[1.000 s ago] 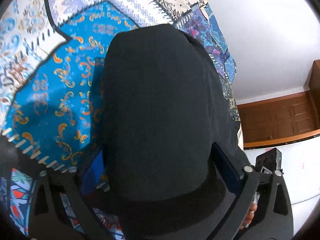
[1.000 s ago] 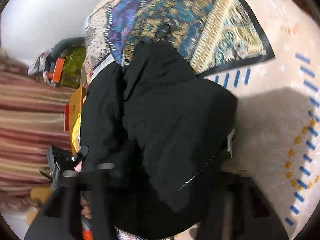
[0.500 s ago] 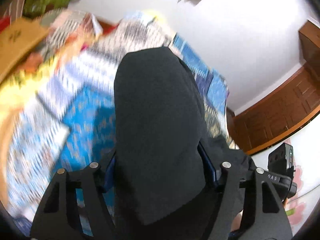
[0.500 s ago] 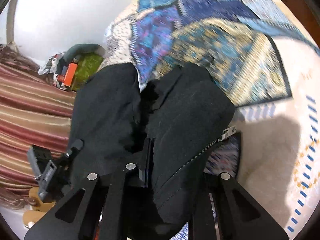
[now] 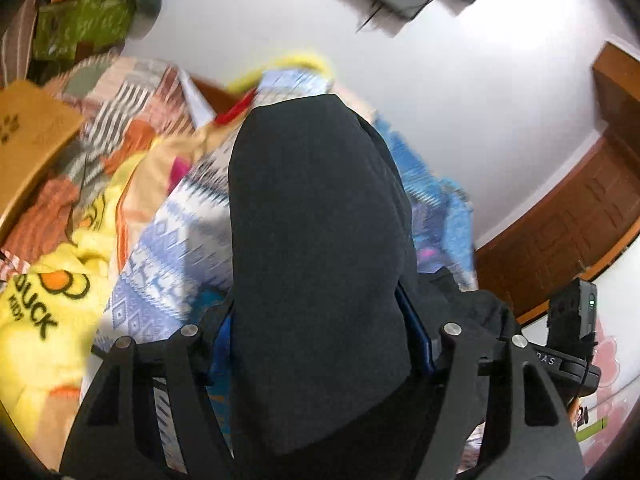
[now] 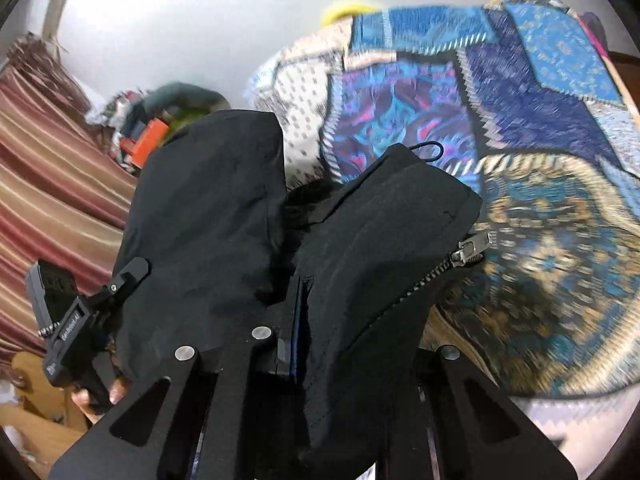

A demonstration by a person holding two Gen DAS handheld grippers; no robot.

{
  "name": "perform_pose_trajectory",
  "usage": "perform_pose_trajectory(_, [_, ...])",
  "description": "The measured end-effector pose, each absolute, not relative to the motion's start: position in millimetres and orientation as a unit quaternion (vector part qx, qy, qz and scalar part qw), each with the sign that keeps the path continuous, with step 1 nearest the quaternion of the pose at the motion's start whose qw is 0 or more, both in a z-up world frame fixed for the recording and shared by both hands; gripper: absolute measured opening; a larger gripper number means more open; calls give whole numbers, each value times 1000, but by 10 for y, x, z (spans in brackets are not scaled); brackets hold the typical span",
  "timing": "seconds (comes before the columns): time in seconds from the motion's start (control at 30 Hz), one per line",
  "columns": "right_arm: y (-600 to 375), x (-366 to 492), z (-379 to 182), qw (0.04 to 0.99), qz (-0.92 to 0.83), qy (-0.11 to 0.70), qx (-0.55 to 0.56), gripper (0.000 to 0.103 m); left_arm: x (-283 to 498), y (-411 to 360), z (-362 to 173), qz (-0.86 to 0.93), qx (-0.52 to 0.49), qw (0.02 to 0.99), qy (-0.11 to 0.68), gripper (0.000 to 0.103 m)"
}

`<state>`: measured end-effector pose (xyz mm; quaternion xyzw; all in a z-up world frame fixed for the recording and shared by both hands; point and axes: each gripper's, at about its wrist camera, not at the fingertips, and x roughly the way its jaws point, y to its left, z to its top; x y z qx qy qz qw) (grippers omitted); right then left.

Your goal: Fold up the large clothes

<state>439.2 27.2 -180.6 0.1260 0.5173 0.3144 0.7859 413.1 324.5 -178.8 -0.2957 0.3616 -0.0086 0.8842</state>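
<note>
A black zip-up jacket is draped over and between the fingers of my left gripper, which is shut on a fold of it and holds it up above the bed. In the right wrist view my right gripper is shut on another part of the black jacket, near its silver zipper. The other gripper shows at the left under the same cloth. The fingertips are hidden by the fabric.
A patterned blue patchwork bedspread covers the bed below. A yellow duck blanket and a cardboard box lie at the left. A striped curtain, a white wall and a wooden door surround the bed.
Both grippers have lifted the jacket and tilted upward. The views swung from the bedspread to the wall and far end of the bed.
</note>
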Motion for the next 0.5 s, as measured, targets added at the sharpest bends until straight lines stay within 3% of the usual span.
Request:
perform_pose_trajectory(0.13, [544, 4507, -2194, 776, 291, 553, 89, 12, 4333, 3401, -2375, 36, -277, 860, 428, 70])
perform_pose_trajectory(0.2, [587, 4505, -2244, 777, 288, 554, 83, 13, 4279, 3503, -2497, 29, -308, 854, 418, 71])
perform_pose_trajectory(0.4, [580, 4436, -2220, 786, 281, 548, 59, 17, 4204, 3482, -2466, 33, -300, 856, 419, 73])
perform_pose_trajectory(0.5, [565, 4369, -2136, 795, 257, 548, 36, 28, 4151, 3372, -2352, 57, -268, 860, 430, 73])
